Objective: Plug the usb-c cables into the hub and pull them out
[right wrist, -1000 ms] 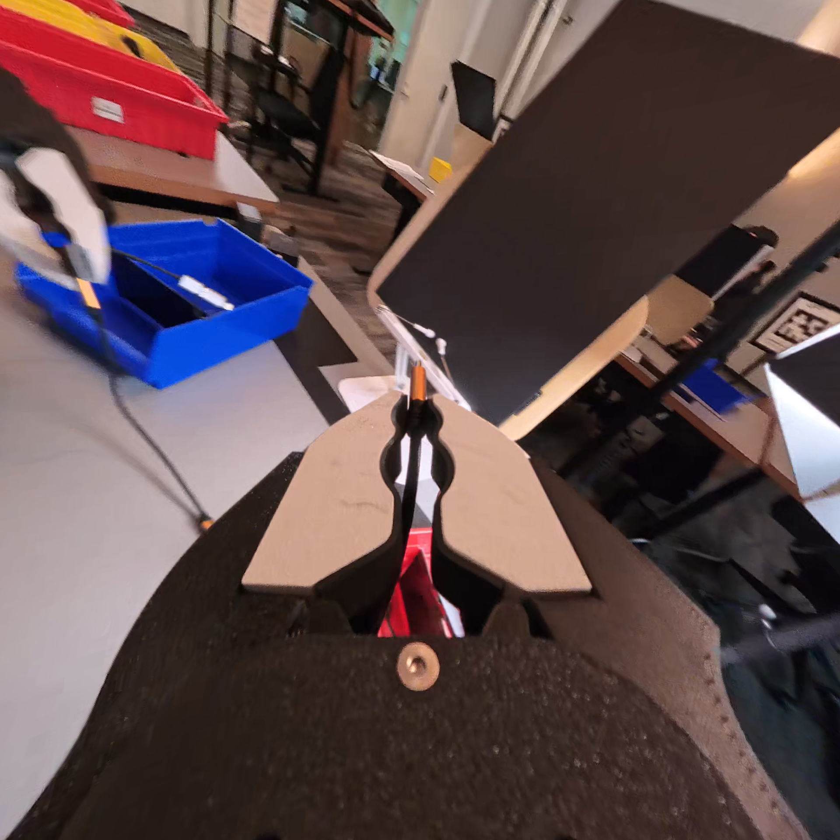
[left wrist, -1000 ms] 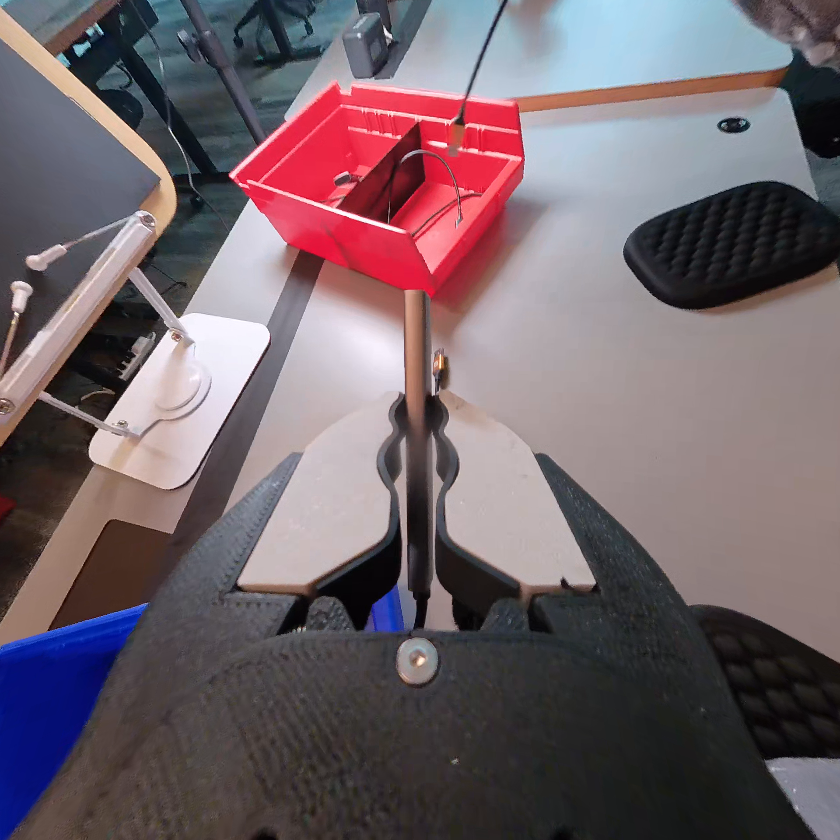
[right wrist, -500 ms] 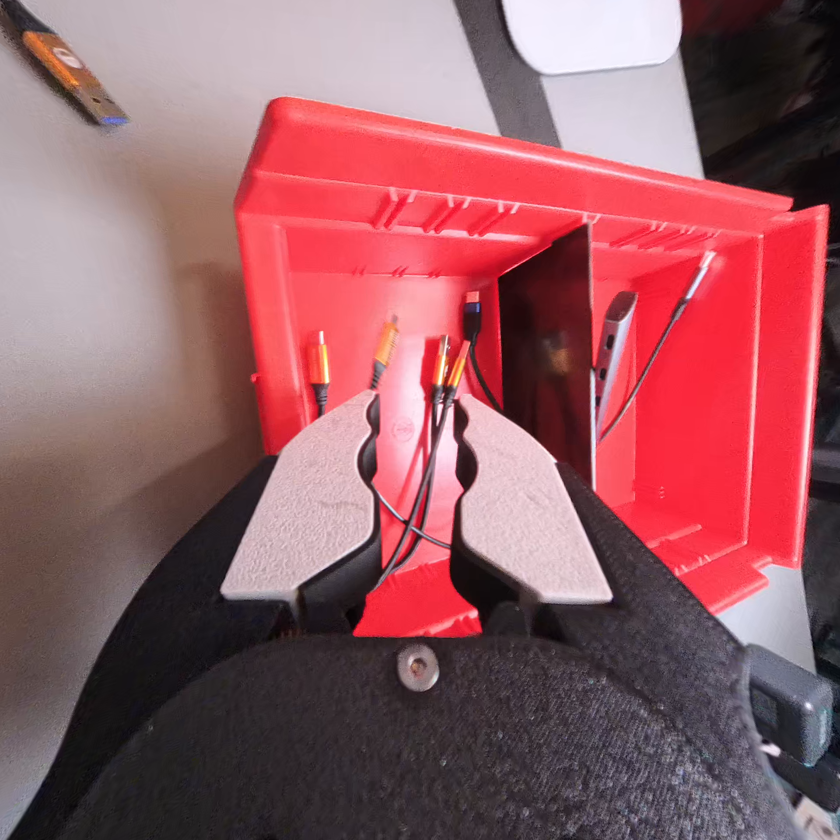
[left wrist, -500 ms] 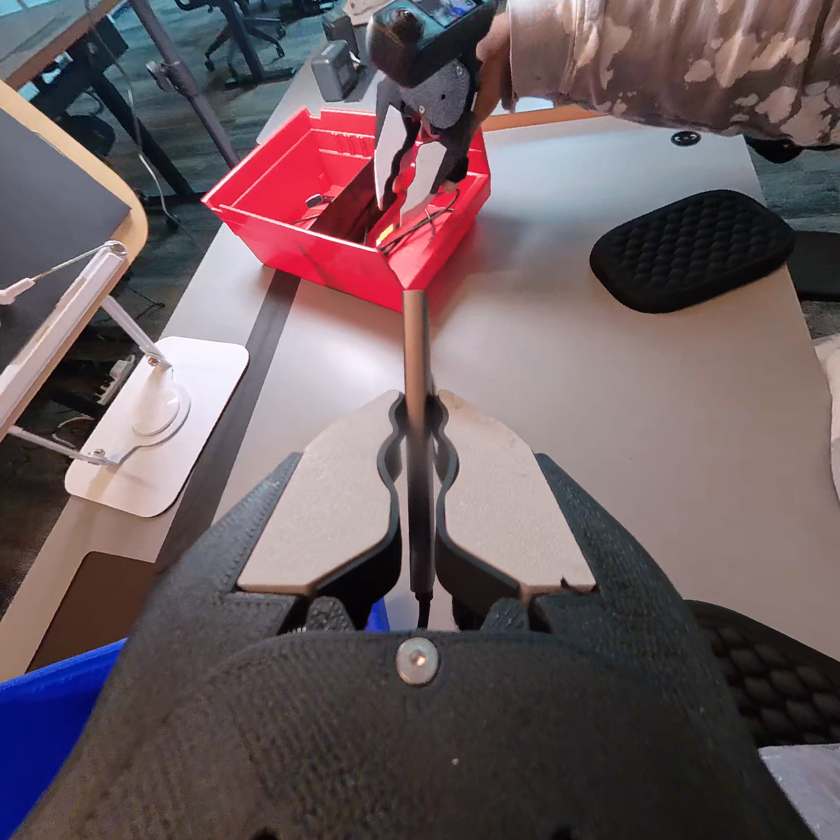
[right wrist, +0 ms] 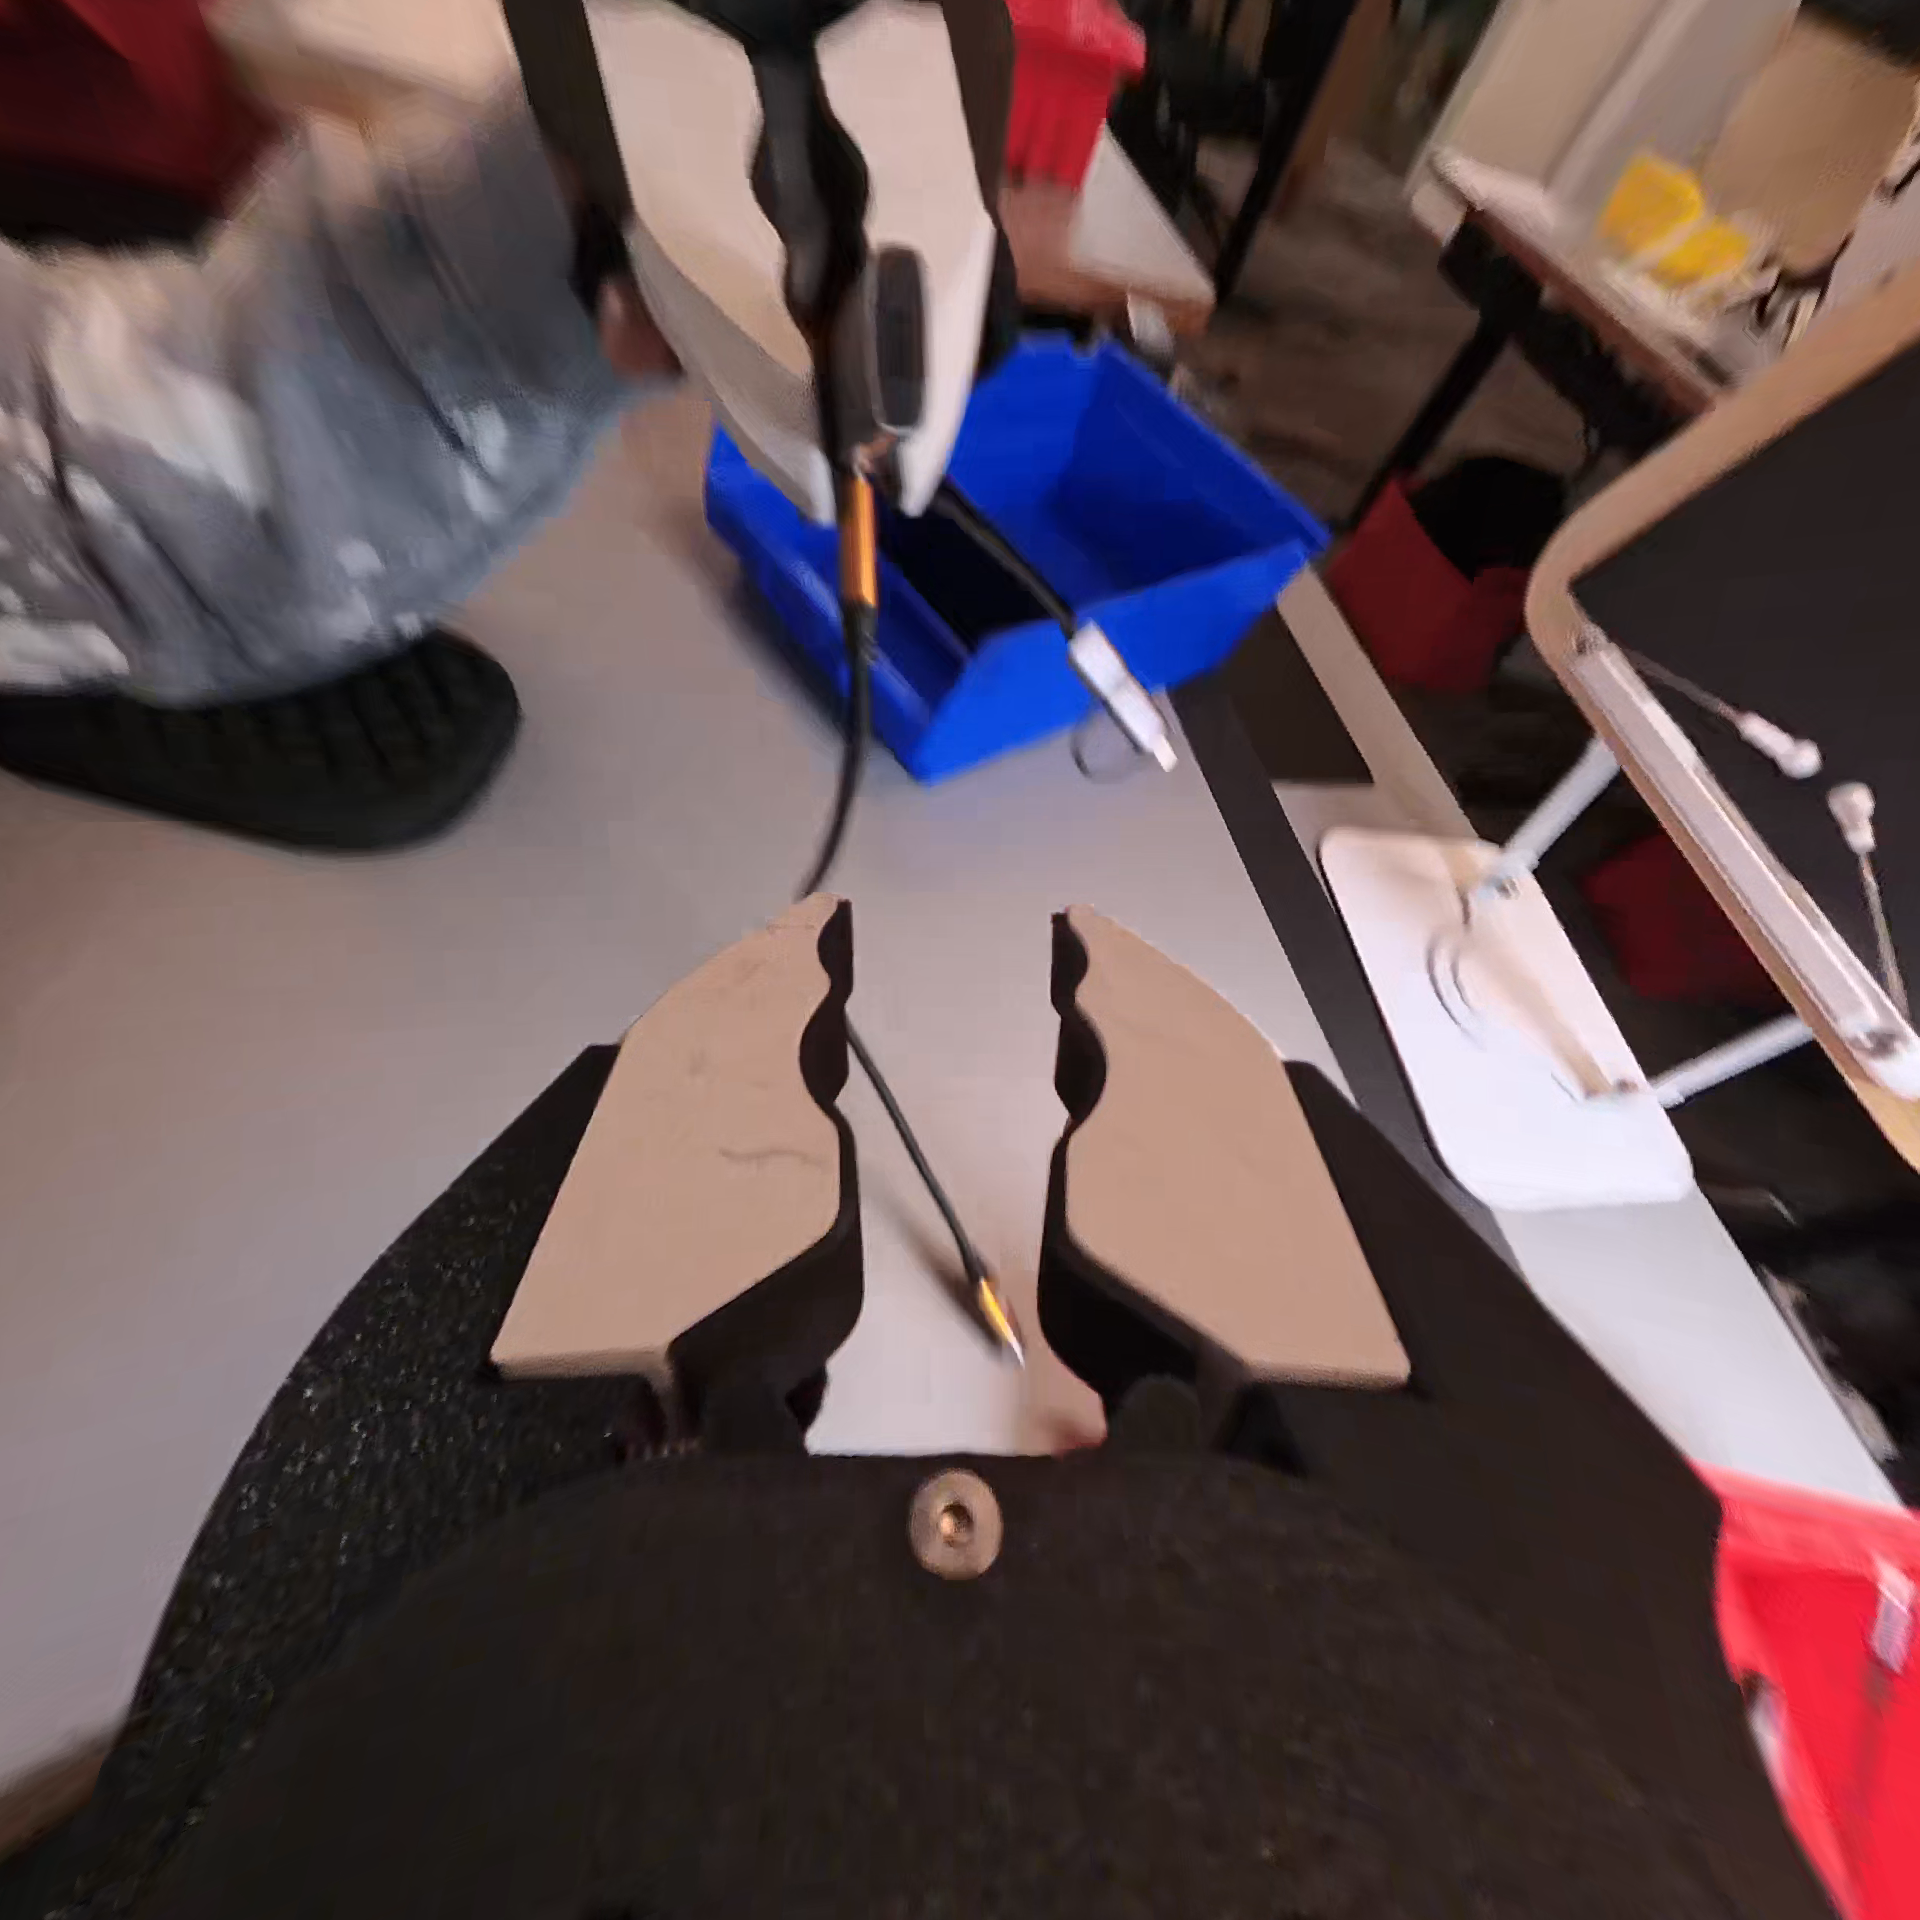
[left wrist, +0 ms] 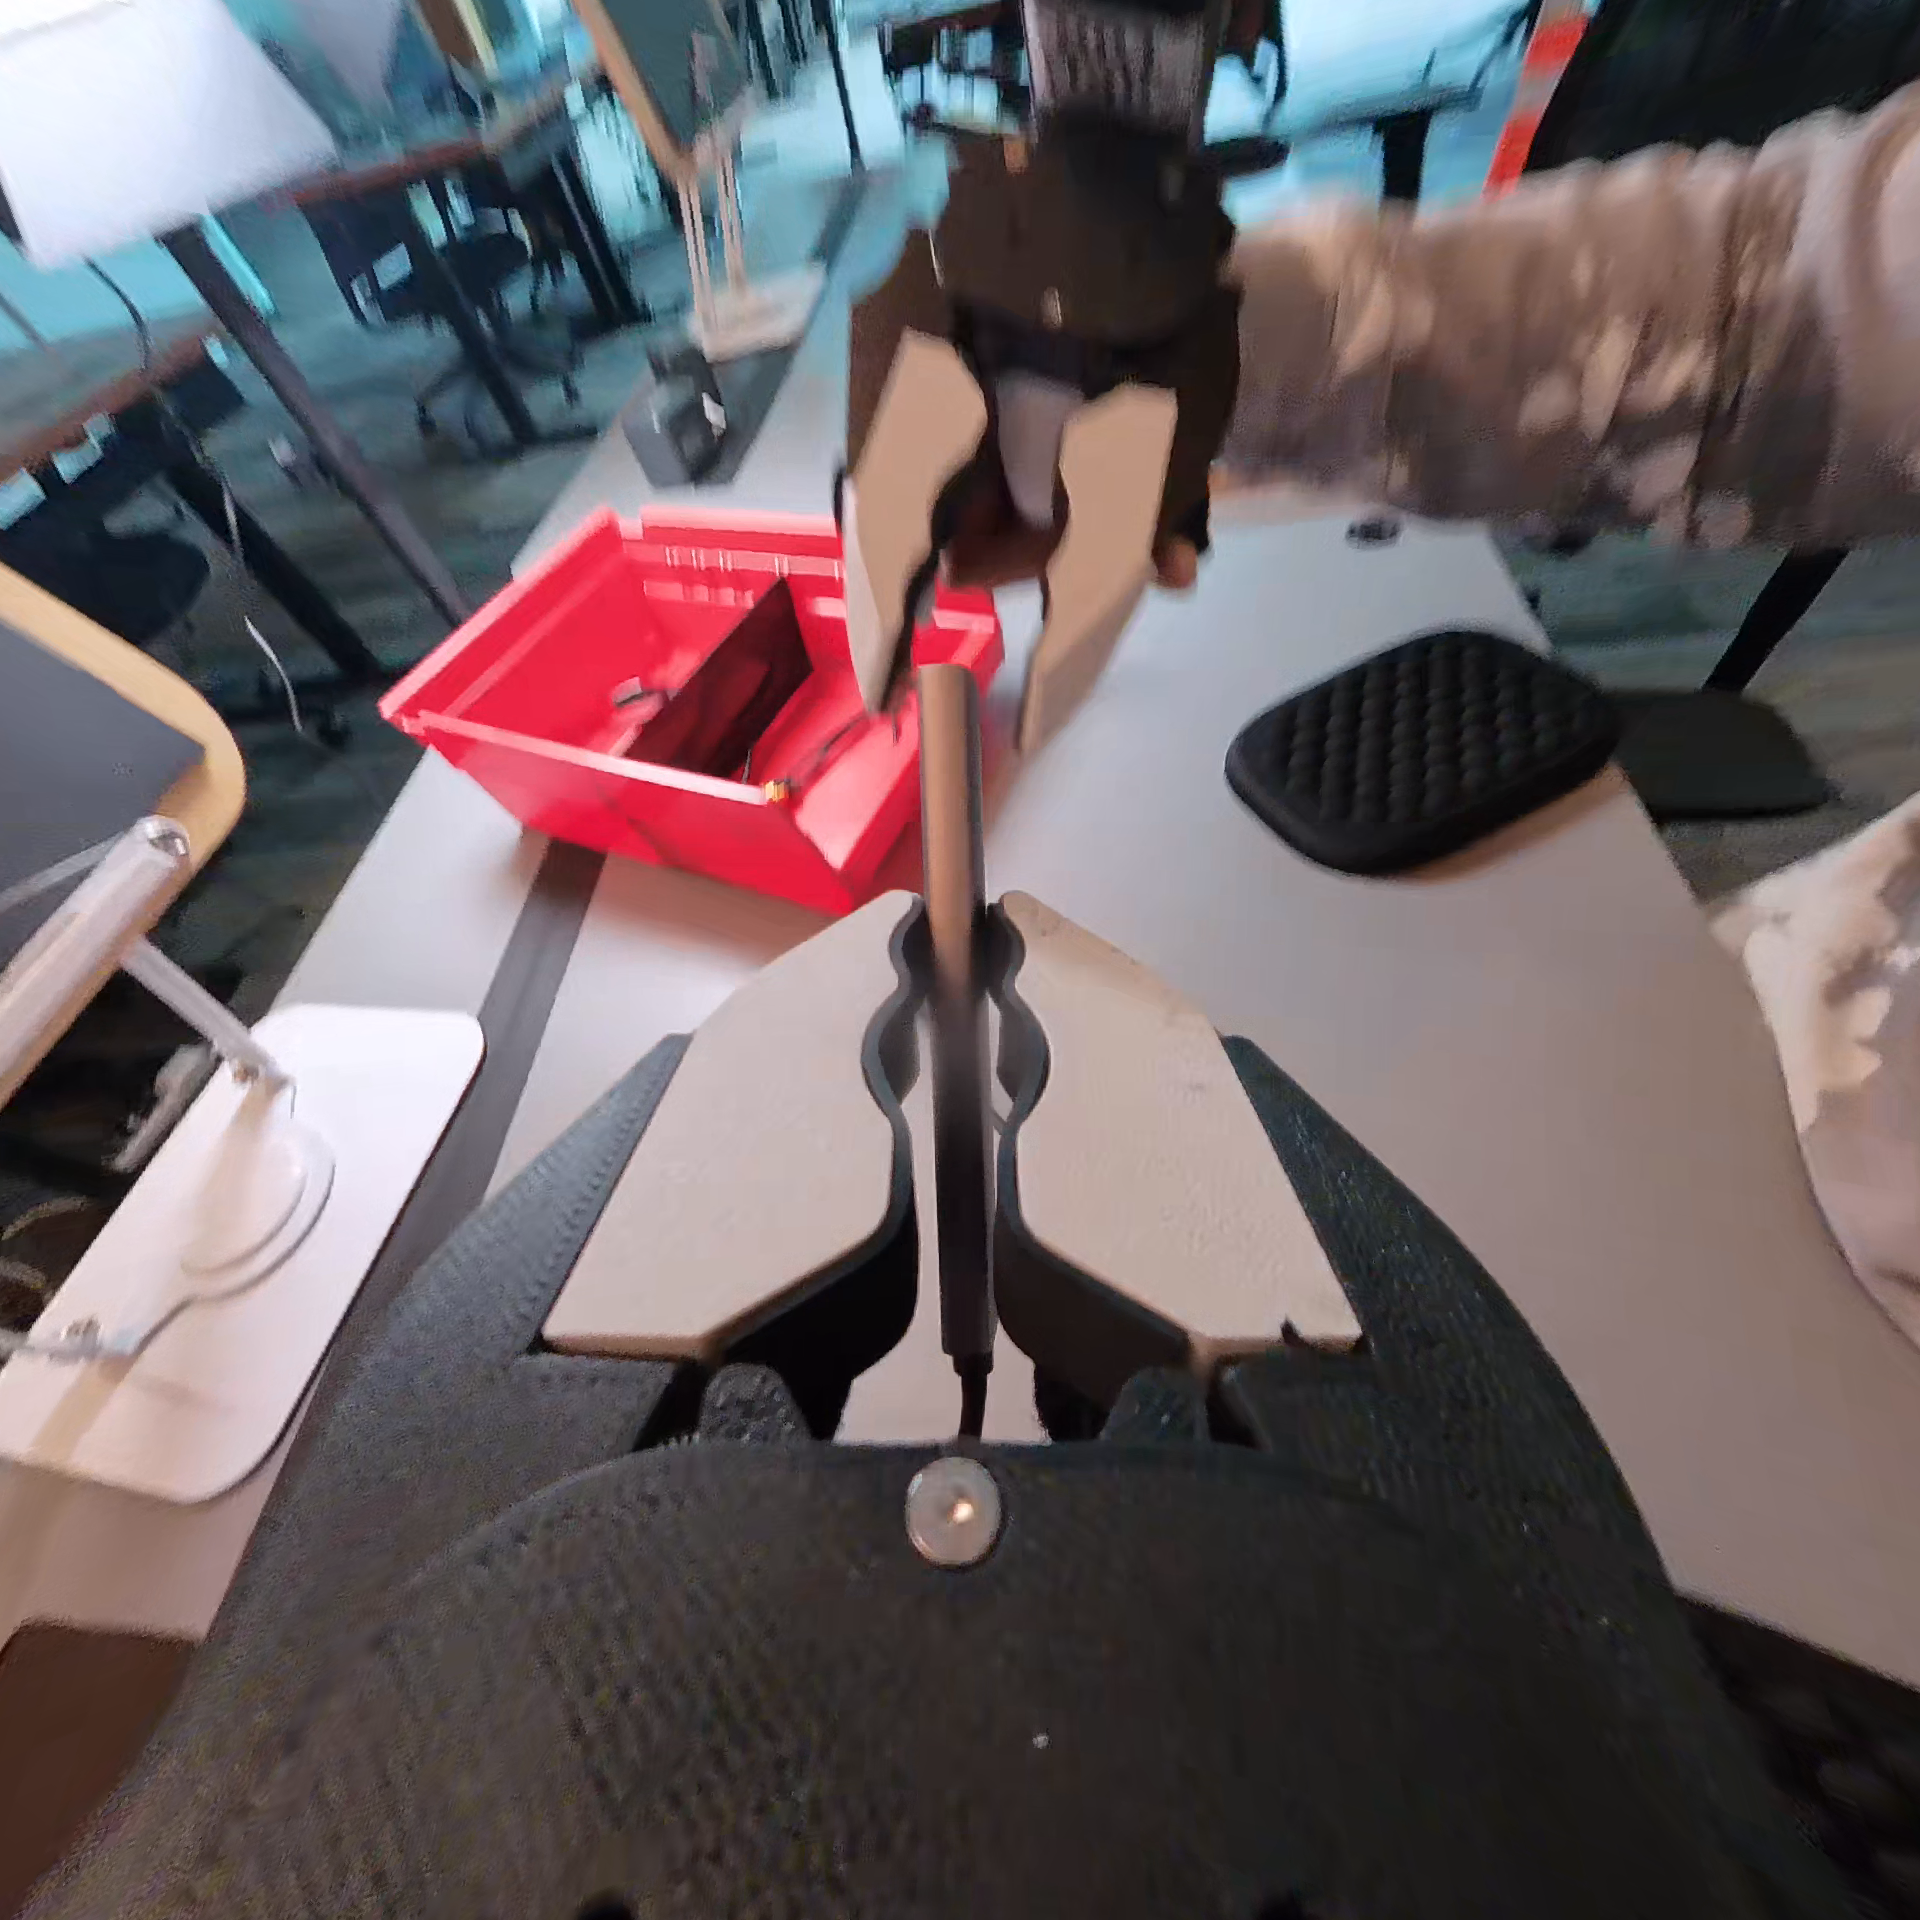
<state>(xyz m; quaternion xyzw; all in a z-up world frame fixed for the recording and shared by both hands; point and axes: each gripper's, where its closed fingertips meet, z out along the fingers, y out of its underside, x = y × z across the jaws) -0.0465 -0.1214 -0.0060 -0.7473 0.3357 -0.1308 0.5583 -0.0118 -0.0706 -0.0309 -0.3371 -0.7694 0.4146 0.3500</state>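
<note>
My left gripper (left wrist: 958,914) is shut on a slim dark grey hub (left wrist: 951,790) that sticks out forward above the table. In the right wrist view the left gripper (right wrist: 868,488) hangs at the top with the hub (right wrist: 899,322). A cable with an orange plug (right wrist: 857,540) hangs from the hub. Its black lead runs down to the table and its free plug (right wrist: 992,1320) lies between my right fingers. My right gripper (right wrist: 951,920) is open and empty. In the left wrist view it (left wrist: 961,717) hovers just beyond the hub's tip.
A red bin (left wrist: 623,727) with cables and a black divider stands behind the hub, and shows at the lower right of the right wrist view (right wrist: 1829,1662). A blue bin (right wrist: 1091,540) has a white connector (right wrist: 1117,691) over its rim. There are also a black mat (left wrist: 1423,748) and a white stand base (right wrist: 1486,997). One gripper's finger ends stand about 8 centimetres off the other's.
My right gripper let go of a cable over the red bin, opened, and swung round to face the hub. My left gripper kept hold of the hub and tilted upward.
</note>
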